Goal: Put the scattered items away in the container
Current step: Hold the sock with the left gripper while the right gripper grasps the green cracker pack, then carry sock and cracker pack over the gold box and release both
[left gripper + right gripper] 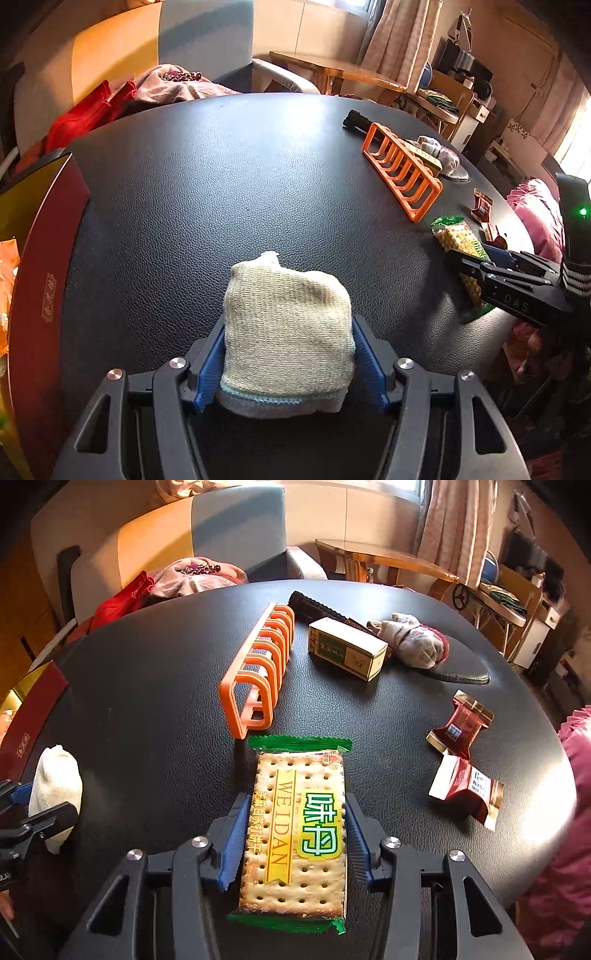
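- On the black leather-look table (155, 686), most of the tidying is still ahead of me: by my count eight loose things lie out.
- My left claw (288, 354) straddles a rolled cream sock (288, 332), the blue pads against its sides; I judge it pinched.
- My right claw (293, 843) closes on one cracker packet (295, 830), pads at both long edges.
- The container, I judge, is the red box (44, 280) at the table's left edge; something orange shows inside, too cropped to name.
- Still scattered: one orange rack (258, 668), one small carton (347, 648), one grey sock bundle (413, 642), one dark ridged bar (317, 607), two red sweet wrappers (461, 720).
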Demonstrator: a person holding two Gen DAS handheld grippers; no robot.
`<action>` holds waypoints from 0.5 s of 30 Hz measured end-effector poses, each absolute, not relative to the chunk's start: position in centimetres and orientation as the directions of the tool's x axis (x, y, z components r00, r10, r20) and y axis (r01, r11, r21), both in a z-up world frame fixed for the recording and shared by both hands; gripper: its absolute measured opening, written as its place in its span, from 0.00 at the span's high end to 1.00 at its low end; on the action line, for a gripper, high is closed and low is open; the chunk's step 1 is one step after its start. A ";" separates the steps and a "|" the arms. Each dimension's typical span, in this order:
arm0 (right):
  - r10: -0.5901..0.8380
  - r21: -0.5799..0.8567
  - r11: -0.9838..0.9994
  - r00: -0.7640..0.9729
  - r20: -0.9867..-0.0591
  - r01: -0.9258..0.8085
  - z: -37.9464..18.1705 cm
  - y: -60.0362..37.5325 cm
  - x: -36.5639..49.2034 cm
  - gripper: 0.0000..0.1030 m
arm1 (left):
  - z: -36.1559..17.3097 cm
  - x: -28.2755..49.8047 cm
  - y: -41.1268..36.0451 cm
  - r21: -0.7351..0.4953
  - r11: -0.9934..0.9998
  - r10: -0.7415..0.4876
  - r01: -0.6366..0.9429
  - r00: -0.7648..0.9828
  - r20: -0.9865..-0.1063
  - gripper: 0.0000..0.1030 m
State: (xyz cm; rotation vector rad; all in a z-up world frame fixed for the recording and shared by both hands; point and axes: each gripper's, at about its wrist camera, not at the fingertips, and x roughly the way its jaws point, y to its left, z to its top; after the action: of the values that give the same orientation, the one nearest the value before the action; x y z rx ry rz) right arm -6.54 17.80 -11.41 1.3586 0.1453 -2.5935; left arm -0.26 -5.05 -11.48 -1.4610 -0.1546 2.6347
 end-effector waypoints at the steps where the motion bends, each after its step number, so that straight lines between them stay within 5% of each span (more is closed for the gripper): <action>1: -0.138 0.013 -0.975 -0.555 -0.821 0.224 -11.4 17.7 -6.3 0.52 | -11.4 -0.2 -5.1 -0.148 -0.987 0.156 -0.057 -0.526 -0.836 0.38; 15: -0.215 0.105 -0.968 -0.540 -0.814 0.227 -11.0 14.6 -3.6 0.52 | -9.5 2.0 -7.3 -0.134 -0.991 0.111 -0.004 -0.586 -0.803 0.39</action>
State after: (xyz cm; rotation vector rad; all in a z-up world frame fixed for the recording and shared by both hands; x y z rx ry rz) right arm -3.64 14.55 -11.02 1.3481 0.0197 -2.5554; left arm 1.98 -7.28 -9.49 -1.3968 -0.1808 2.7357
